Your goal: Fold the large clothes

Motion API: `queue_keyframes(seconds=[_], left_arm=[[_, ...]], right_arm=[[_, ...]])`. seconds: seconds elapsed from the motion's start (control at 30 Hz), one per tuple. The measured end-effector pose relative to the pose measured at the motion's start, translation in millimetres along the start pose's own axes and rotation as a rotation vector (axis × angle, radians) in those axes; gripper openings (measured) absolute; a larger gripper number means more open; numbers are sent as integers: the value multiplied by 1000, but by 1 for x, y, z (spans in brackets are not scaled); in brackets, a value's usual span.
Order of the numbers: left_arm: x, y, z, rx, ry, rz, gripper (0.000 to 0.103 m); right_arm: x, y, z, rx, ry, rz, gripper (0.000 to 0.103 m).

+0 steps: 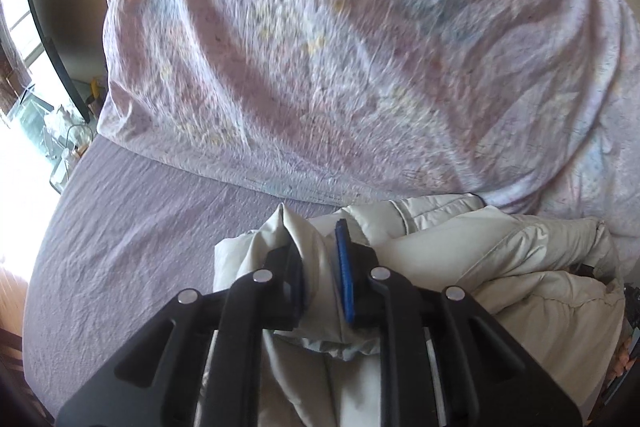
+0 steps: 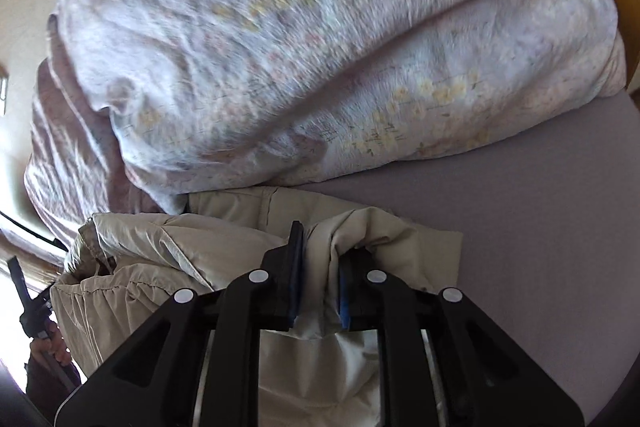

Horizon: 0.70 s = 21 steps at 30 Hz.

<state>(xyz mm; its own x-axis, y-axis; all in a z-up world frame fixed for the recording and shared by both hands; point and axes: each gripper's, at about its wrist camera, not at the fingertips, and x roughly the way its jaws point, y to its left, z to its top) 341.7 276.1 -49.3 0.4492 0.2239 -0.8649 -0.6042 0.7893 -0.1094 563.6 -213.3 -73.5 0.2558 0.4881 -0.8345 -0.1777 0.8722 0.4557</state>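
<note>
Left wrist view: left gripper [image 1: 320,267] jaws nearly closed, pinching jacket [image 1: 460,255] fabric; right gripper [image 2: 318,267] likewise. Jacket bunched on bed [image 1: 140,227] beside duvet [image 1: 320,47]. Lay both corners flat before you release.

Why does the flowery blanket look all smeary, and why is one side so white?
In the left wrist view the flowery blanket is streaked with motion blur, while the tool and the beige jacket stay sharper; the left edge is washed out by bright window light. In the right wrist view the blanket is smeared too, and the fisheye lens bends the purple sheet and darkens the corners.
</note>
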Motion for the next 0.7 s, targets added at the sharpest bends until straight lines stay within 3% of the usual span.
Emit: queue_keyframes(seconds=[0.13,0.43,0.6,0.67,0.7], left_arm=[[19,-2,0,-13,17,21,21],[38,-5,3,-59,43,24,47],[29,-4,14,-43,24,37,68],[22,-6,16,-31,4,50,84],[18,-7,17,-21,-8,62,84]], right_arm=[[18,-7,6,61,39,21,20],[25,-49,12,345,105,189,34],[-9,-43,17,296,50,161,52],[-29,-34,19,257,3,143,56],[-36,-32,19,244,-5,145,57]])
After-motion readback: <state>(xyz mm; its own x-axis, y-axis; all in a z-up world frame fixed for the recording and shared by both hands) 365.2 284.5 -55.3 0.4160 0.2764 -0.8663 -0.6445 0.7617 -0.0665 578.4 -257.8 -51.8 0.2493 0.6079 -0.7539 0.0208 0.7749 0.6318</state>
